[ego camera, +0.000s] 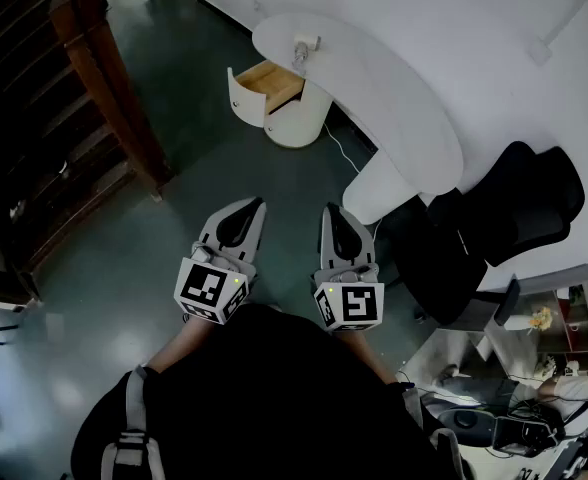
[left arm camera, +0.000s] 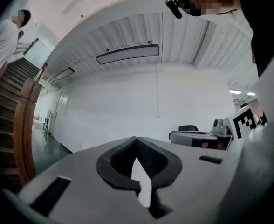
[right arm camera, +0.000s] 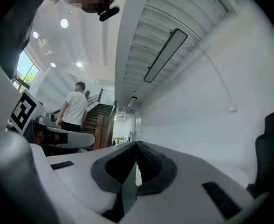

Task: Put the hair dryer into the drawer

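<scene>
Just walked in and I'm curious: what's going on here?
A person stands on the dark floor holding the left gripper and the right gripper, both shut and empty. What looks like the hair dryer sits on the white desk, by the open drawer. Both grippers are well away from it, and it is not yet picked up.

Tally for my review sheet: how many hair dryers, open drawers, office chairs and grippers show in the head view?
hair dryer: 1
open drawer: 1
black office chair: 1
grippers: 2, the left gripper and the right gripper
Total: 5
</scene>
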Demonstrator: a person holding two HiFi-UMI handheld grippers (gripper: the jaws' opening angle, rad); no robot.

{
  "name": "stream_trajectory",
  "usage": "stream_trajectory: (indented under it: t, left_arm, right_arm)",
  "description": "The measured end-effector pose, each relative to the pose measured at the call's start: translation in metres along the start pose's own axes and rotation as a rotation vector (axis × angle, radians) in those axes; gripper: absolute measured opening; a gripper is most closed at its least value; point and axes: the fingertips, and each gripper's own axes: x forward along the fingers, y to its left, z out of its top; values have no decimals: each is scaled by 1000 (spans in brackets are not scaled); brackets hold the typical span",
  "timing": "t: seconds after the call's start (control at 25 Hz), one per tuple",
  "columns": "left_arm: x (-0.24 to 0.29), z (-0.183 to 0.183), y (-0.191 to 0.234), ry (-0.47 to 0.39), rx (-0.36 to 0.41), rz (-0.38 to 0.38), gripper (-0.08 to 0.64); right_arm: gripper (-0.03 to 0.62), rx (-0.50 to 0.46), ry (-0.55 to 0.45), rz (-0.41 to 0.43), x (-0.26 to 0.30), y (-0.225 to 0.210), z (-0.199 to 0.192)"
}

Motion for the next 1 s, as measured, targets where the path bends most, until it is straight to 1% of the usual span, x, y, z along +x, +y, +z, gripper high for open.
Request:
stream_trajectory:
  t: [0.36, 0.68, 0.88, 1.0]
  left_arm:
    - [17, 3, -13, -16, 11, 12, 6]
    - [36, -1, -23, -16, 12, 30, 6]
    - [47, -2, -15, -7, 48, 52, 8]
    - [58, -11, -8, 14, 32, 42, 10]
  right_arm:
    - [21, -4, 1, 6, -3, -22, -2]
    - [21, -5, -42, 38, -3, -42, -1]
    - [21, 6, -28, 44, 7, -46, -9]
    - [21, 18, -22, 43, 13, -50, -19]
